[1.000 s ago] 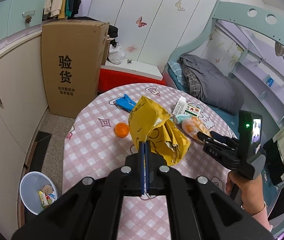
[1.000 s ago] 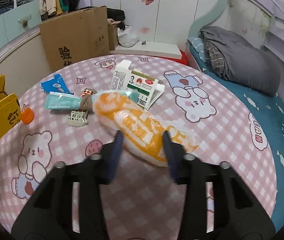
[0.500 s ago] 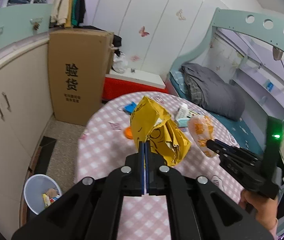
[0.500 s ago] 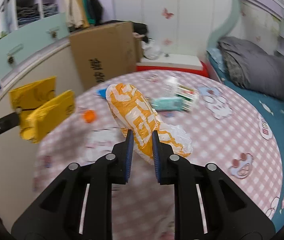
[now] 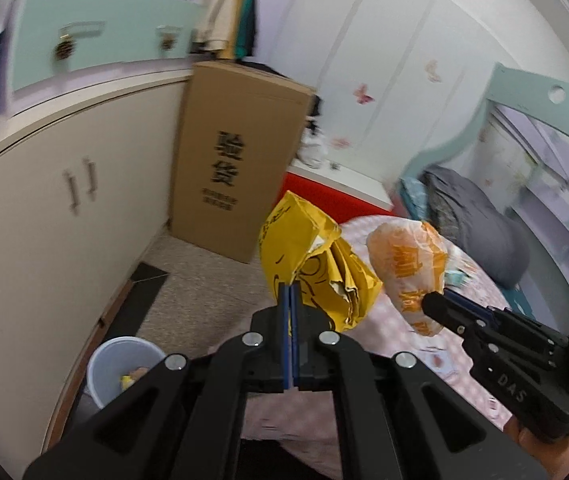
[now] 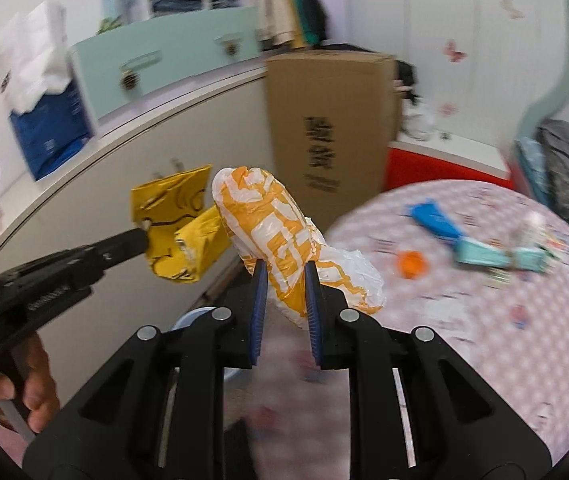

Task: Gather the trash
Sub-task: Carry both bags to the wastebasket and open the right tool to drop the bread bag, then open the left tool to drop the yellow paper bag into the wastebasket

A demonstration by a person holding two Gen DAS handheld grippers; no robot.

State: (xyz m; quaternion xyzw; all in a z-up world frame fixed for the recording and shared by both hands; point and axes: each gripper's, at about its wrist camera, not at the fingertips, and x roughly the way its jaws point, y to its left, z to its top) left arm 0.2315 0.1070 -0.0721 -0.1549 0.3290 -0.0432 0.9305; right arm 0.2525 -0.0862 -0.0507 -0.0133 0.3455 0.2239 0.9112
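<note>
Far left on the floor, close against the curved cabinet (image 5: 44,208), stands the white bin (image 5: 118,364), already holding some scraps. A second ago it sat well off to the left of both tongs; now it lies just below and left of the left gripper (image 5: 289,300), so both loads have swung off the table toward it. The left gripper's tongs are pressed together on a corner of the crumpled yellow bag (image 5: 316,264). To its right, the right gripper (image 6: 283,280) is clamped on the orange-and-white plastic bag (image 6: 272,232), which was still resting on the table (image 6: 504,320) a second ago. Both bags hang in the air near the table's left edge. The drop looks close. Open floor lies between cabinet, cardboard box (image 5: 236,152) and table; more litter waits on the table, right.
</note>
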